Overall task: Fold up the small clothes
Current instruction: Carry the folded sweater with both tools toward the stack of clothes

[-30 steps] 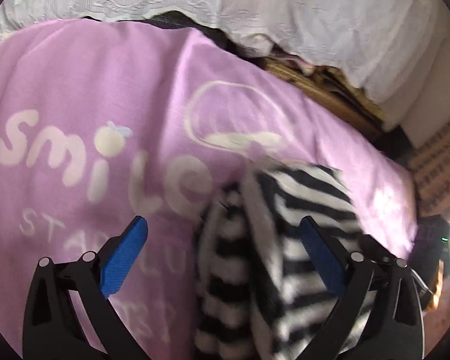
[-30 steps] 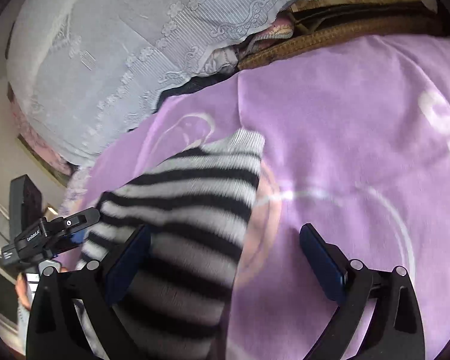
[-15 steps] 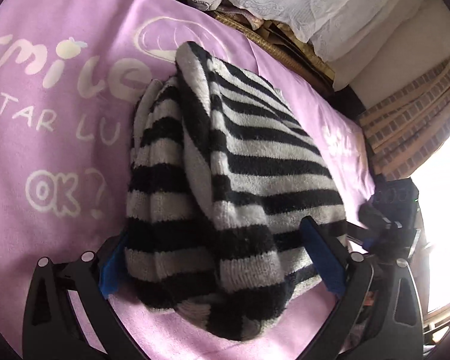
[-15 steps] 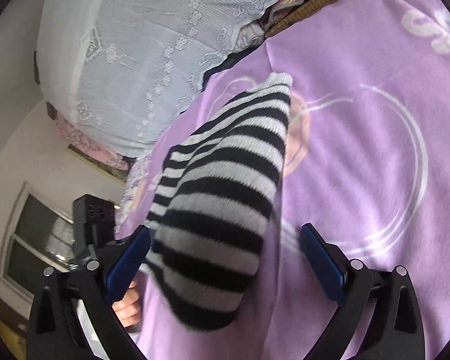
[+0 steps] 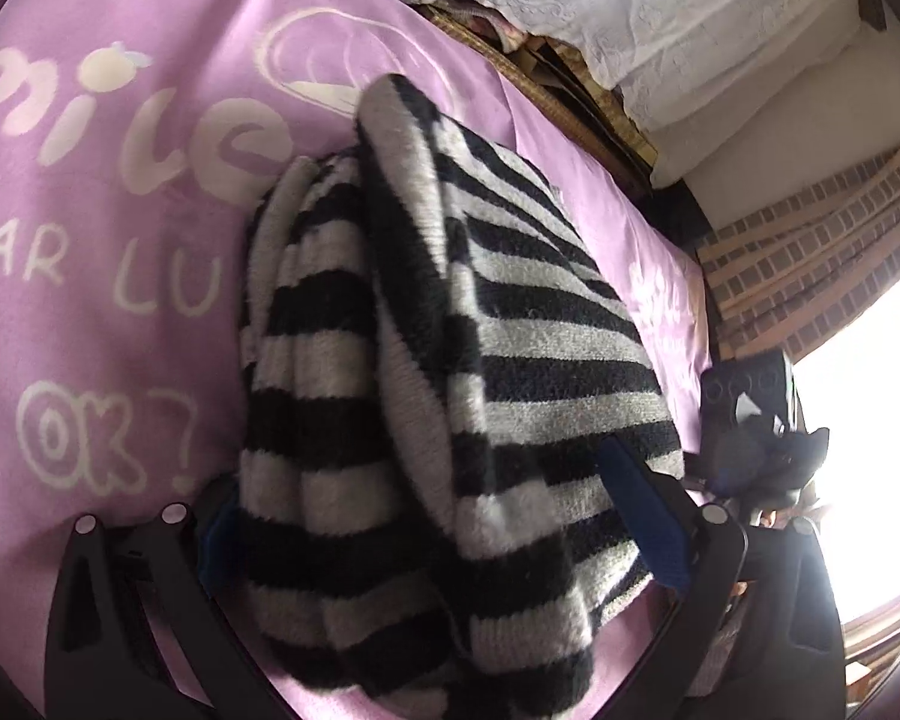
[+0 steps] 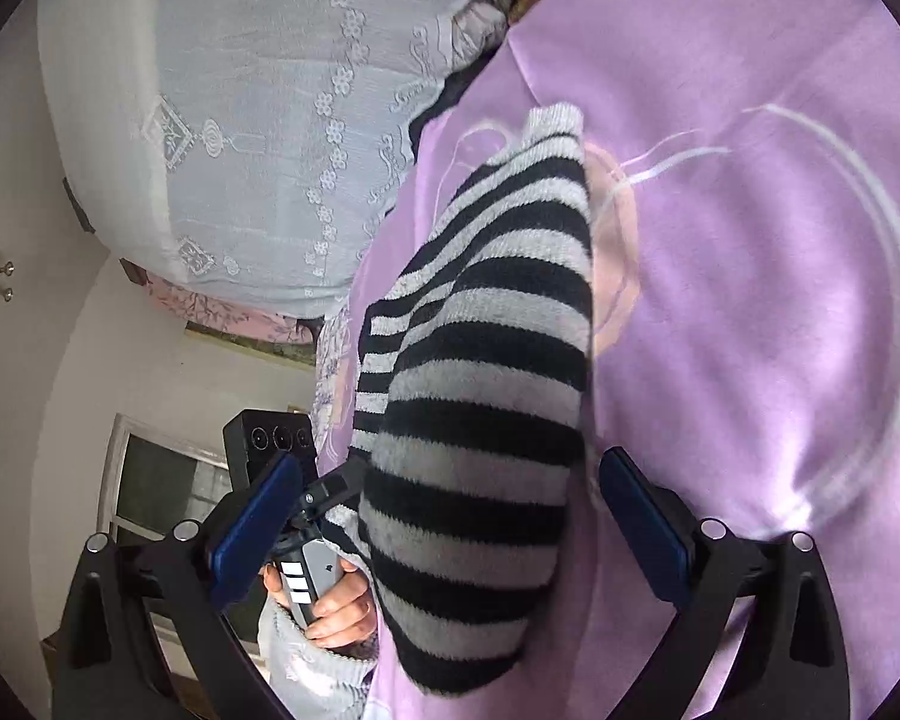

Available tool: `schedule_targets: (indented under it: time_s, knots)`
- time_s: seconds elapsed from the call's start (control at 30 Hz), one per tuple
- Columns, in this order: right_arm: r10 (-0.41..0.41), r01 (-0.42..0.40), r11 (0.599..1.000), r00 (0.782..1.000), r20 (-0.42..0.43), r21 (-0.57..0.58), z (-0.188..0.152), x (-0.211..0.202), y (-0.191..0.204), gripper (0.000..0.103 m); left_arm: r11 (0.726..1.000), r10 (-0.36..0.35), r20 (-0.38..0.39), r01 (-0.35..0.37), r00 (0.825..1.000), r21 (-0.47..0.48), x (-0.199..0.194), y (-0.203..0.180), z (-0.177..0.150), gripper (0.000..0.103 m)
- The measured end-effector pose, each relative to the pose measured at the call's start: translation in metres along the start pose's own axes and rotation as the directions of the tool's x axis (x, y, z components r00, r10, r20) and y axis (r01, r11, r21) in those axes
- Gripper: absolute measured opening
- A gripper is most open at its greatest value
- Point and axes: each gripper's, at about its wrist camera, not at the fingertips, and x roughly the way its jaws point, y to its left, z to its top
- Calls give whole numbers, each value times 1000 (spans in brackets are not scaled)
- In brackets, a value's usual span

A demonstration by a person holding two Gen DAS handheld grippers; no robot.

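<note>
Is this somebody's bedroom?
Probably a bedroom. The striped garment lies on a purple blanket that looks like bedding, with white lace cloth beside it and a patterned curtain by a bright window.

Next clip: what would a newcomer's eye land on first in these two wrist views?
The black-and-white striped knit garment fills the middle of both views, bunched lengthwise on a purple blanket printed with pale lettering. The left gripper stands open around its near end. In the right wrist view, the right gripper is open too, with a white lace cover behind.
</note>
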Motion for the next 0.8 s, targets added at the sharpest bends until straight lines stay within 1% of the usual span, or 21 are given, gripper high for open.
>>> schedule_targets:
  time_s: [0.07,0.1,0.27,0.33,0.4,0.47,0.53,0.63,0.73,0.8]
  knots:
    - [-17,17,1000,999,-37,4,9,13,3,100,1000,-6,-10,7,1000,19,4,-2,4,98]
    - [-24,24,1000,999,-43,7,14,19,4,100,1000,-24,-16,24,1000,19,5,-1,7,98]
    - [-59,60,998,998,-30,27,38,49,10,100,994,-107,-36,107,994,8,16,1,21,98]
    - [-49,49,999,999,-23,4,40,55,13,100,992,-121,-41,122,992,28,20,-3,23,98]
    - [-17,16,1000,1000,-21,-16,40,53,10,100,989,-139,-48,142,989,48,22,-5,23,98]
    - [1,-2,999,999,-33,-33,39,52,9,100,989,-135,-55,138,989,58,23,-6,22,98]
    - [3,-6,998,998,-63,-59,40,52,10,99,991,-107,-65,112,992,74,26,-7,22,98]
    - [5,-11,997,997,-83,-73,41,51,11,99,991,-106,-61,110,993,70,25,-6,22,98]
    - [-12,5,996,996,-85,-86,41,52,13,99,993,-105,-36,107,994,52,22,-3,20,98]
    - [-41,30,993,996,-84,-118,39,55,17,99,992,-109,-14,110,994,54,20,-1,17,98]
